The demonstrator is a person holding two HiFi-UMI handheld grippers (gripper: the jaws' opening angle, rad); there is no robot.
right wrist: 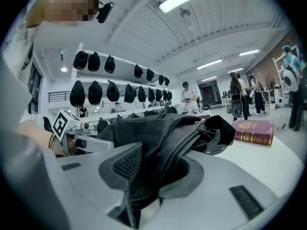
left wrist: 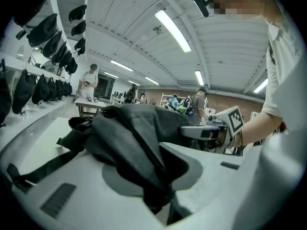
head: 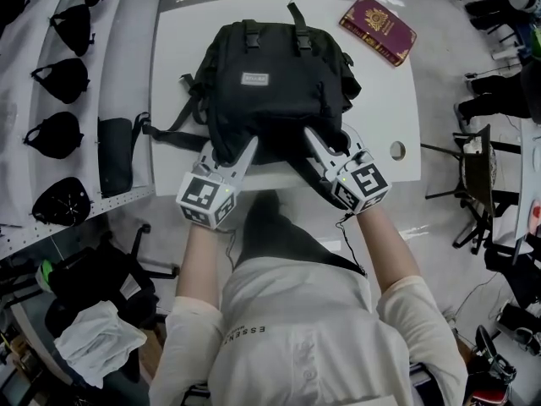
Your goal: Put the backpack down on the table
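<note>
A black backpack (head: 270, 91) lies flat on the white table (head: 186, 41), its straps trailing to the left. My left gripper (head: 241, 148) grips its near edge on the left side, and my right gripper (head: 314, 140) grips the same edge on the right. In the left gripper view dark fabric (left wrist: 134, 133) fills the gap between the jaws of my left gripper (left wrist: 156, 176). The right gripper view shows a zippered fold of the backpack (right wrist: 163, 133) pinched in my right gripper (right wrist: 158, 171). Each gripper's marker cube shows in the other's view.
A dark red book (head: 378, 29) lies on the table's far right corner, also in the right gripper view (right wrist: 253, 131). A black pouch (head: 114, 155) hangs at the table's left edge. Shelves of black caps (head: 59, 74) run along the left. A chair (head: 473, 176) stands to the right.
</note>
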